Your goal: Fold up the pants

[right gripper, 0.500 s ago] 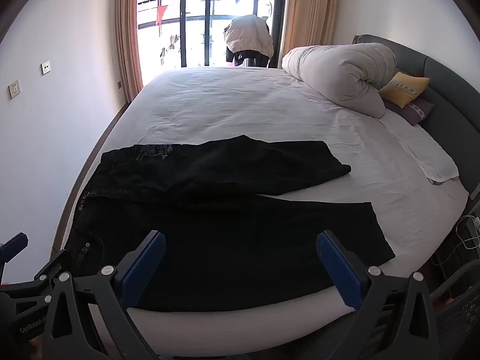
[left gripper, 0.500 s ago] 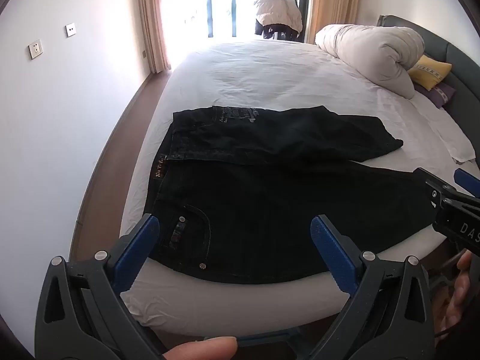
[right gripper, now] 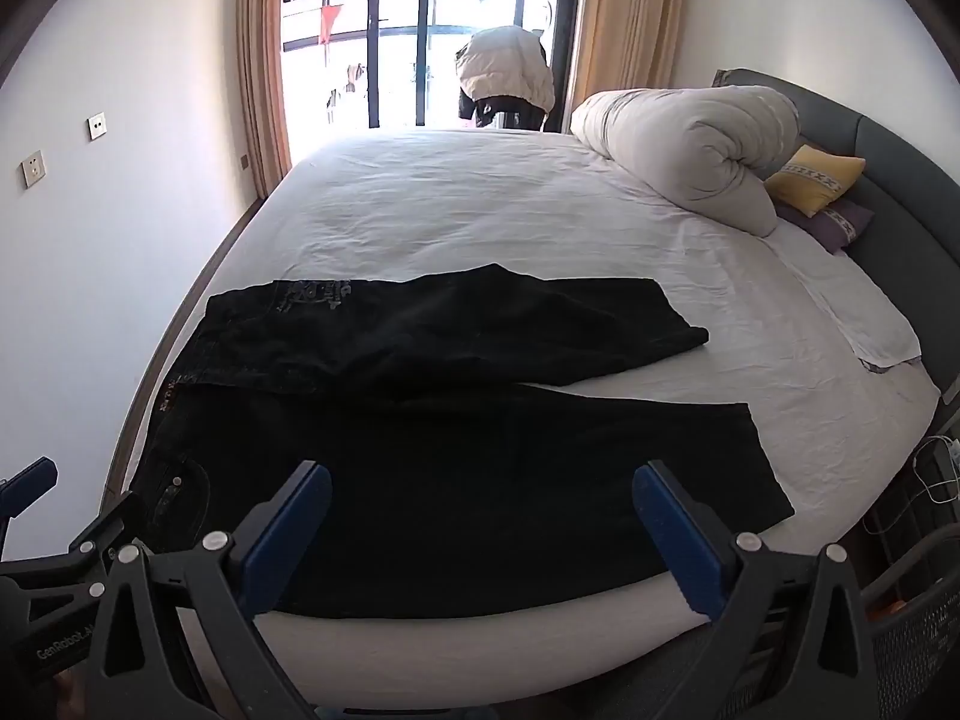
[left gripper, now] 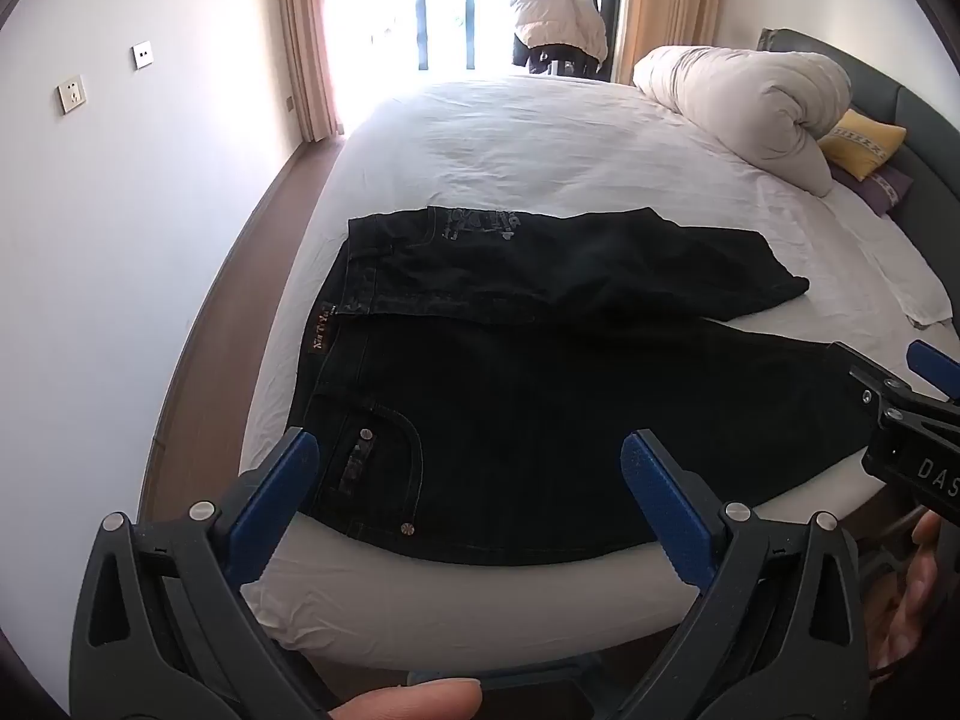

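Black pants (left gripper: 540,396) (right gripper: 456,468) lie spread on the white bed (left gripper: 540,138) (right gripper: 480,210), waistband to the left and both legs running right. The far leg is shorter in view and partly overlaps the near one. My left gripper (left gripper: 468,474) hangs open above the near edge, over the back pocket and seat, with nothing between its blue pads. My right gripper (right gripper: 480,510) is open too, above the near leg toward the hem. Each gripper shows at the edge of the other's view.
A rolled duvet (left gripper: 750,102) and a yellow pillow (left gripper: 864,141) lie at the headboard on the right. A white wall with sockets (left gripper: 72,95) runs close along the left. A window with curtains and a draped chair (right gripper: 507,75) stands beyond the bed.
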